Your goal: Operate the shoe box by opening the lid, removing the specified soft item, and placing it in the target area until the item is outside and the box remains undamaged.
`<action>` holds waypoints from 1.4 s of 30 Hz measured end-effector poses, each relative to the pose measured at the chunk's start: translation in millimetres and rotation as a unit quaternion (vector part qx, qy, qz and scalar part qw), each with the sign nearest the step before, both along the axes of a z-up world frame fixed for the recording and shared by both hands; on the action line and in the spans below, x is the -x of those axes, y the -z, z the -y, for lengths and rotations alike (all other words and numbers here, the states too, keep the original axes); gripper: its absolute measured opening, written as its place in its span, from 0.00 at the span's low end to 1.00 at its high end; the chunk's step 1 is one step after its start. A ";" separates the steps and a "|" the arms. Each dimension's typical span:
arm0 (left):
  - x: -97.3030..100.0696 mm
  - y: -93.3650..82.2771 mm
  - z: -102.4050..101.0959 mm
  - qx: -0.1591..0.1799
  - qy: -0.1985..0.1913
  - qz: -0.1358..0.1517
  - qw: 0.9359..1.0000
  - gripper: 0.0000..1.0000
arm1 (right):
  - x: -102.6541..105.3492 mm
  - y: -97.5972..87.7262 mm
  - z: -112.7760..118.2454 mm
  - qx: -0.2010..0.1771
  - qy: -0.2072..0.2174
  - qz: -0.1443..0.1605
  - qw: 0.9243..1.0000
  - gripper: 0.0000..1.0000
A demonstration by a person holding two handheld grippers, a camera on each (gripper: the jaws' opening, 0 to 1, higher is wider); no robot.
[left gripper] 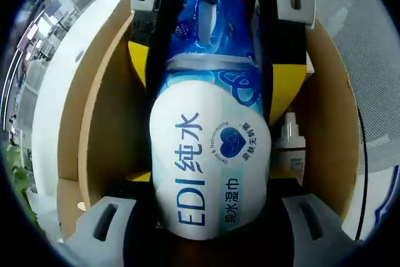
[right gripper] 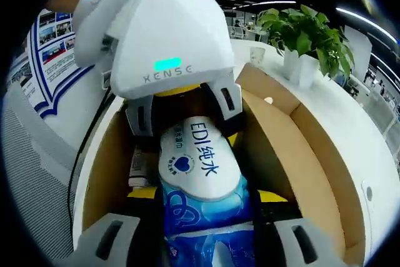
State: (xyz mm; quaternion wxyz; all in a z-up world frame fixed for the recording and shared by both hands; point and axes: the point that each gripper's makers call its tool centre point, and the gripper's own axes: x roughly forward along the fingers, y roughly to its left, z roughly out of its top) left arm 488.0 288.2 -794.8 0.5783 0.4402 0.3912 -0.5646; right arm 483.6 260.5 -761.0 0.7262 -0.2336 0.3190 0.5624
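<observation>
In the left gripper view, the left tool [left gripper: 209,232] is clenched on the near white end of the wet wipes pack [left gripper: 209,161], its grey jaws flanking the pack at the bottom. The pack lies lengthwise inside the open shoe box [left gripper: 94,110], white end toward this camera and blue end beyond. Just right of the pack, a small white bottle [left gripper: 290,145] stands against the box's inner wall, and something yellow [left gripper: 287,85] lies under and on both sides of the pack. At the far blue end, the right tool [left gripper: 215,4] comes in from the opposite side, its jaws closed on that end.

In the right gripper view the same grasp shows at the bottom: the right tool [right gripper: 206,242] grips the blue end, with the left one facing it over the white end. Beyond the box, on the white bench [right gripper: 381,173], stand a potted plant [right gripper: 306,39] and a paper cup [right gripper: 257,56].
</observation>
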 end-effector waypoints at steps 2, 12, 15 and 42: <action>0.1 -0.4 0.2 0.009 0.002 0.000 1.000 0.68 | 0.1 1.6 -1.2 0.002 -0.003 -0.003 1.000 0.57; 0.9 0.6 2.0 0.000 0.002 -0.011 1.000 0.68 | 0.9 14.1 -6.6 0.029 -0.032 0.007 0.999 0.58; 1.5 0.3 1.4 0.000 0.002 -0.012 1.000 0.68 | 0.6 18.9 -9.4 0.046 -0.038 0.007 0.998 0.58; 1.7 -21.4 3.2 0.007 0.022 0.000 1.000 0.68 | 0.0 3.2 -11.3 0.032 -0.008 0.018 0.999 0.43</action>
